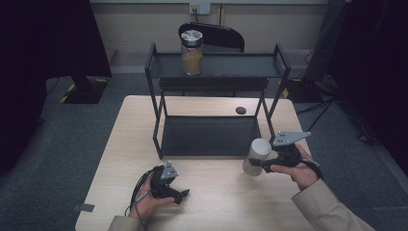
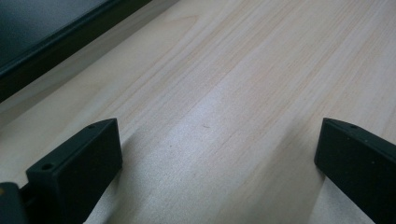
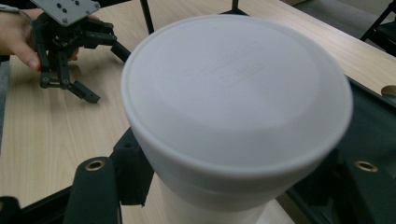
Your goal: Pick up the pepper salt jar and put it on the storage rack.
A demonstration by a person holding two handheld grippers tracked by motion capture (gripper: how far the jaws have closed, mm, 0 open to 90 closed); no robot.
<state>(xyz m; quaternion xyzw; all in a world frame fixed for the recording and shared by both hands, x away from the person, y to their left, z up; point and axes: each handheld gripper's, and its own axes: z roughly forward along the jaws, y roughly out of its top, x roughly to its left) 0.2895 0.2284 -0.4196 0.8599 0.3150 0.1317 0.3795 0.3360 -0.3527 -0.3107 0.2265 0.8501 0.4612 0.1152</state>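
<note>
White plastic, a tall round lidded canister (image 1: 257, 156) sits clamped in the right gripper (image 1: 262, 163), lower right of centre in the high view, just in front of the black two-tier metal shelf rack (image 1: 214, 137). Judged step: carrying it toward a shelf; next calls for lifting clear of the rack's front edge. Left gripper (image 1: 184, 194) rests at lower left, jaws apart, holding nothing, over the pale wooden table (image 1: 216, 192).

Pretty dim room here. Light wood table (image 1: 125, 144) sits on grey carpet (image 1: 57, 139), with a black chair (image 1: 219, 36) behind the table and a beige wall (image 1: 144, 24) with an outlet (image 1: 199, 8) beyond that chair.
</note>
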